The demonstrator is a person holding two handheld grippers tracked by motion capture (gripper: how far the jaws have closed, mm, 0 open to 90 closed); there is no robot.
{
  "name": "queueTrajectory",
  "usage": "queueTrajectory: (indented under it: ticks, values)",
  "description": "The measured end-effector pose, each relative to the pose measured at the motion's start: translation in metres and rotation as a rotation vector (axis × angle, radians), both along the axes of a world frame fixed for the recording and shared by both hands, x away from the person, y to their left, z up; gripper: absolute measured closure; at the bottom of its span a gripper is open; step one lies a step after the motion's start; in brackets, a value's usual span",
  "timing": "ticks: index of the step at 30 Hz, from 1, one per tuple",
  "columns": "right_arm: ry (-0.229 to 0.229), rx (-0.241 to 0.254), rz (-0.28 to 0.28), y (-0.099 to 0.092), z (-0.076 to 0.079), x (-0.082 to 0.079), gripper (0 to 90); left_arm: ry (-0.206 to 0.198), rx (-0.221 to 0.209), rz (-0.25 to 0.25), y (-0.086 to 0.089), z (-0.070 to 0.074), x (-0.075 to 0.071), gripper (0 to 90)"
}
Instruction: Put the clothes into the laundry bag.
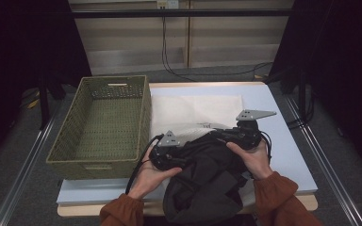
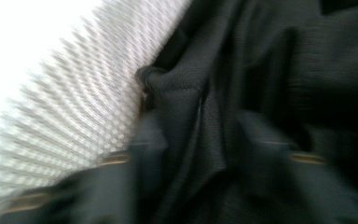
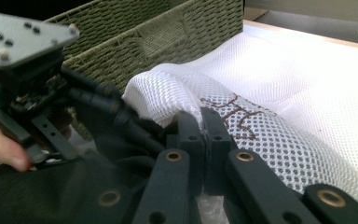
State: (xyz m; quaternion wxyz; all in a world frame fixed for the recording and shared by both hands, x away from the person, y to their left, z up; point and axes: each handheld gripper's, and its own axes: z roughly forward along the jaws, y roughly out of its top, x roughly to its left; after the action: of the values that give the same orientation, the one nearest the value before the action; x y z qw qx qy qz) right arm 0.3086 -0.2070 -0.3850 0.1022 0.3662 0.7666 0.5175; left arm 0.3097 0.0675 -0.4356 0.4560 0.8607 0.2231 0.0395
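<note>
With the right gripper [image 3: 200,122] clamped shut on the rim of a white mesh laundry bag [image 3: 279,112], the left gripper [image 2: 200,140], jaws part-open astride a fold of black garment [image 1: 202,176], appeared mid-stuffing; next, seemingly, a firmer pinch.

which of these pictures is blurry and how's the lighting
Left gripper view: heavily motion-smeared, the black garment and white mesh bag streaked, top-left corner blown out. Right gripper view: sharp on the right claw. High view: dim, dark surroundings, wicker basket still readable.
</note>
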Motion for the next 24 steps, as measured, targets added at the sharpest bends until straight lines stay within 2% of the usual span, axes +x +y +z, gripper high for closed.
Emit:
queueTrajectory:
  ticks: [1,2,6,8,10,12,13,14,17,20,22,24]
  values:
    - [-0.006,0.002,0.000,0.000,0.001,0.000,89.6,0.014,-0.014,-0.015,0.000,0.001,0.000,72.9]
    - [-0.006,0.003,0.003,0.000,0.001,0.001,89.6,0.014,-0.022,-0.035,-0.001,0.003,0.000,77.8]
    - [-0.003,0.004,0.006,0.006,0.000,0.003,89.6,0.012,-0.074,-0.078,-0.014,0.012,-0.002,80.5]
    - [-0.003,-0.002,0.021,0.010,0.000,0.003,89.6,0.006,-0.077,-0.088,-0.025,0.013,0.000,80.5]
    - [-0.010,-0.008,0.035,0.014,-0.001,0.001,89.6,-0.007,-0.057,-0.088,-0.036,0.011,0.003,80.7]
    - [-0.016,-0.011,0.040,0.015,0.000,-0.001,89.6,0.003,-0.071,-0.071,-0.041,0.004,0.009,80.9]
    - [-0.016,-0.008,0.044,0.015,0.000,-0.002,89.6,0.014,-0.068,-0.064,-0.042,0.002,0.013,80.9]
    - [-0.015,-0.003,0.044,0.014,0.001,-0.003,89.6,0.030,-0.082,-0.058,-0.042,-0.002,0.017,81.0]
    - [-0.016,0.002,0.048,0.013,0.001,-0.004,89.6,0.032,-0.087,-0.042,-0.042,-0.009,0.026,81.4]
    - [-0.019,-0.011,0.050,0.014,0.000,-0.005,89.6,0.009,-0.049,0.002,-0.046,-0.014,0.032,81.8]
    - [-0.014,-0.023,0.052,0.015,-0.002,-0.005,89.6,0.004,-0.047,0.030,-0.048,-0.016,0.035,81.8]
    - [-0.006,-0.027,0.048,0.015,-0.004,-0.004,89.6,-0.027,-0.023,0.072,-0.048,-0.017,0.037,81.7]
